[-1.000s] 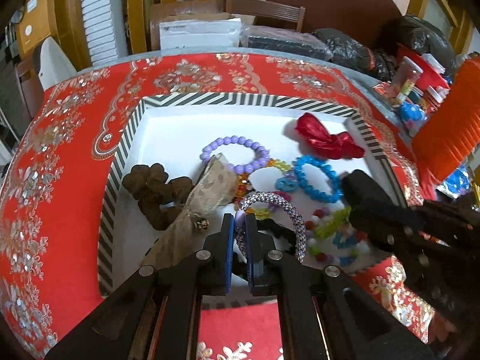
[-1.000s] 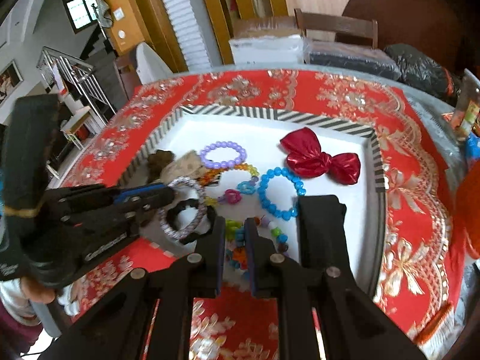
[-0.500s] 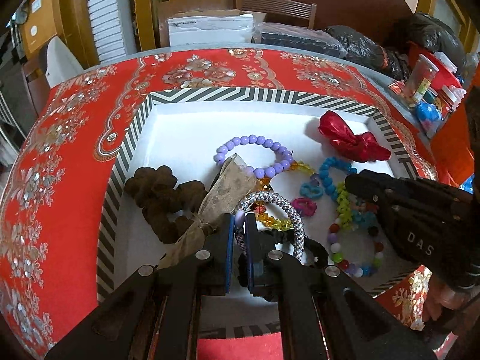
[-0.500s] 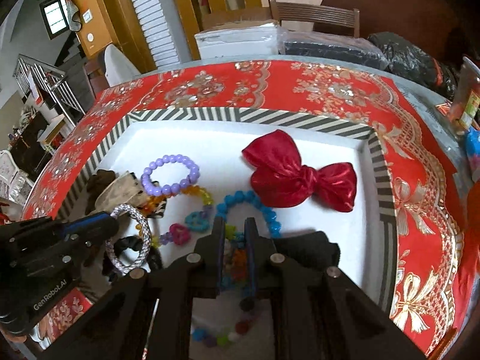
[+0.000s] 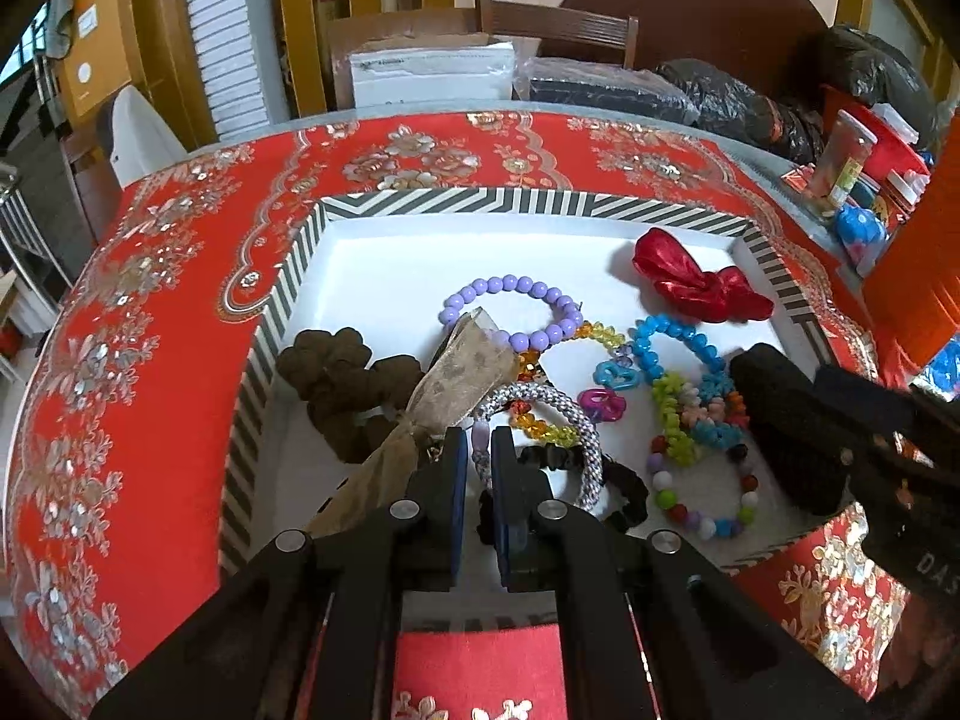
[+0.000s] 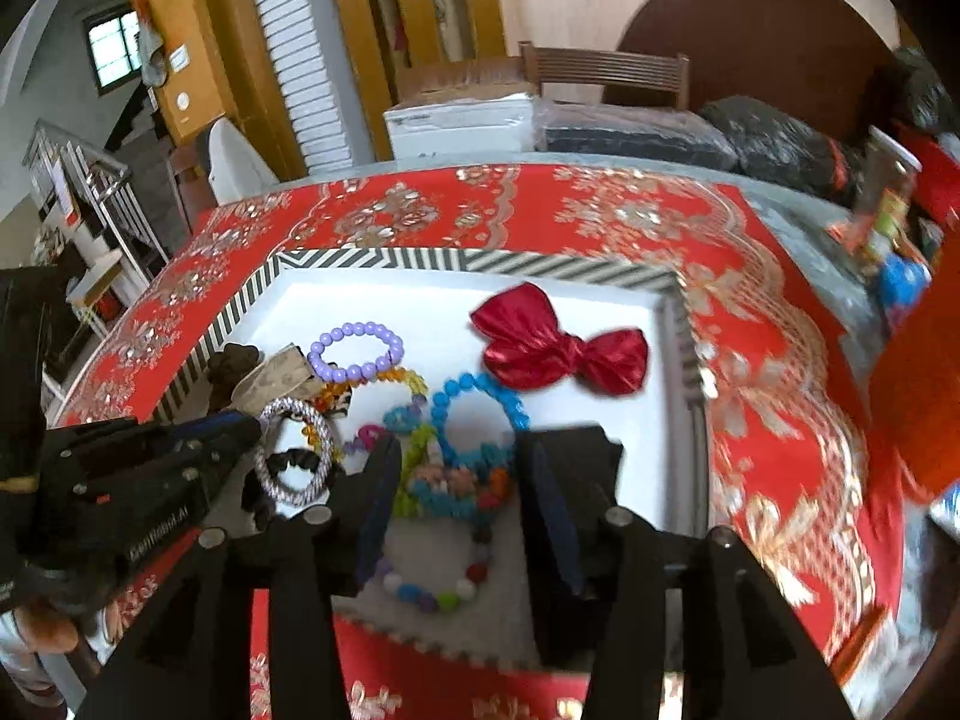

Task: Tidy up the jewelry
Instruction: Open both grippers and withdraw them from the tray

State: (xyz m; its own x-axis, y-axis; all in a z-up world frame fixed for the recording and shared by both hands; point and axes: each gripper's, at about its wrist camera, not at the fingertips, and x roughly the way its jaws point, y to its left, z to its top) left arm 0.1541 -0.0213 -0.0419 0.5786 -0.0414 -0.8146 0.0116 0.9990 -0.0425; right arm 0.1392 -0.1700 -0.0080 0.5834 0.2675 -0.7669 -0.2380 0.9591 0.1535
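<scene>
Red bow [image 5: 699, 285]: glossy, satin-like cloth, crinkled.
Purple bead bracelet [image 5: 510, 312]: smooth, shiny beads, plastic by the look.
Blue bead bracelet [image 6: 480, 405]: glossy, translucent beads.
Silver-white braided bangle [image 5: 540, 438]: woven, sparkly surface.
Brown flower-shaped piece [image 5: 342, 378]: matt, fuzzy cloth.
Beige ribbon [image 5: 444, 384]: thin, dull, faintly patterned fabric.
Striped tray [image 5: 480, 204]: matt, white inside, paper-like rim.
Red tablecloth [image 5: 150, 360]: cloth with shiny metallic embroidery.

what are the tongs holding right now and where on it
The left tongs pinch the silver braided bangle at its near rim. The right tongs have just been opening and hold nothing, straddling the multicolour bead bracelets.
</scene>
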